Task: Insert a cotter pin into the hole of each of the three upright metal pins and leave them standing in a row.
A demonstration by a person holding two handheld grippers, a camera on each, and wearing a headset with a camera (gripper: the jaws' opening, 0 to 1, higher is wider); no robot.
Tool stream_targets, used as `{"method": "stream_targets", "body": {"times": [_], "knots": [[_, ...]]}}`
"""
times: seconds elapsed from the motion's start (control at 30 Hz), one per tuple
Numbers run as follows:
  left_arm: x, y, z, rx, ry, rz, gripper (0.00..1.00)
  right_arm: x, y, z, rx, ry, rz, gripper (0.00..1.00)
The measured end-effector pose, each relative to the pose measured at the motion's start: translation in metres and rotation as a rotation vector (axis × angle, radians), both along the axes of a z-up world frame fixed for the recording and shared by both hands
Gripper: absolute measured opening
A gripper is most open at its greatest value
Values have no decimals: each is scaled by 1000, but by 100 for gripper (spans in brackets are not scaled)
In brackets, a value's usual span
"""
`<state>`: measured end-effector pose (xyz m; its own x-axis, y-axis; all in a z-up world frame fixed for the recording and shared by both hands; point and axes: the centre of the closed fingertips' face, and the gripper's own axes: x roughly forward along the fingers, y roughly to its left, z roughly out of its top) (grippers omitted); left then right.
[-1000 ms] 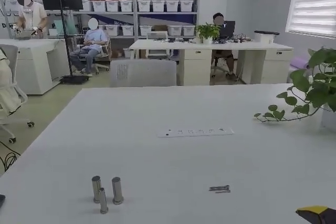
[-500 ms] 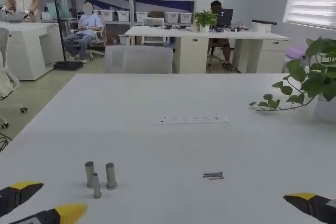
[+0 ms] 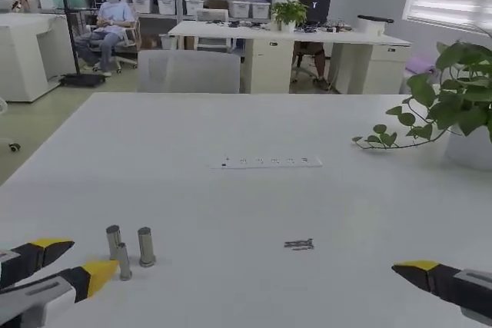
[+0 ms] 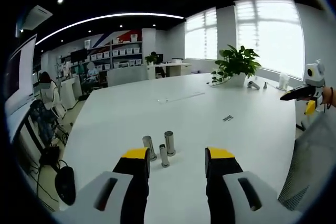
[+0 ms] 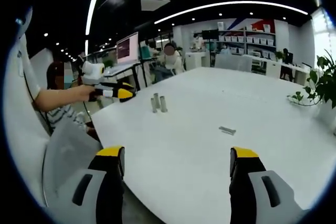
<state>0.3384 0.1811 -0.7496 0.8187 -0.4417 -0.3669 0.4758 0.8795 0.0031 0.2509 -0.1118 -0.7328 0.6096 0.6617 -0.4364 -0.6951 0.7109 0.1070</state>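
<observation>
The three metal pins stand upright in a tight cluster, not yet a row, at the lower left of the head view on the white table. The cotter pins lie flat in a small bundle to their right, well apart from them, near the lower middle of the frame. No hole looks filled, though the pins are too small to be sure, so the task seems to be at its start.

The left claw sits at the bottom left, just beside the cluster, released and holding nothing. In the left gripper view the pins show between its spread jaws, which suggests it is lined up to steady or lift one. The right claw is also spread wide and empty. It hangs over the table's near edge, at the bottom right of the head view, with the cotter pins ahead of it, probably because it will fetch one.
</observation>
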Motion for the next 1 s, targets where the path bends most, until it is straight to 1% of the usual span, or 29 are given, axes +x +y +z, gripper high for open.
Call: {"method": "stream_targets", "body": {"times": [0.1, 0.23, 0.33, 0.43, 0.53, 0.67, 0.77, 0.9, 1.0], "knots": [[6, 0, -4, 7, -4, -4, 37, 1, 0, -1, 2, 2, -1, 83], [17, 2, -13, 35, -16, -4, 35, 3, 1, -2, 2, 0, 1, 82], [24, 2, -24, 71, -2, -13, 33, 4, 2, -2, 4, -3, 4, 82], [30, 0, -30, 82, 3, -25, 32, 5, 4, -2, 2, -7, 9, 81], [39, 1, -40, 99, 20, -23, 32, 5, 6, -3, 1, -4, 11, 80], [46, 2, -47, 108, 28, -20, 31, 6, 7, -3, -4, -7, 10, 80], [51, 2, -54, 105, 40, -22, 30, 7, 7, -3, -6, -6, 5, 79], [54, -1, -62, 115, 57, -33, 29, 5, 7, -5, -8, 1, -1, 79], [57, -3, -66, 118, 61, -39, 27, 4, 6, -7, -10, 7, -5, 79]]}}
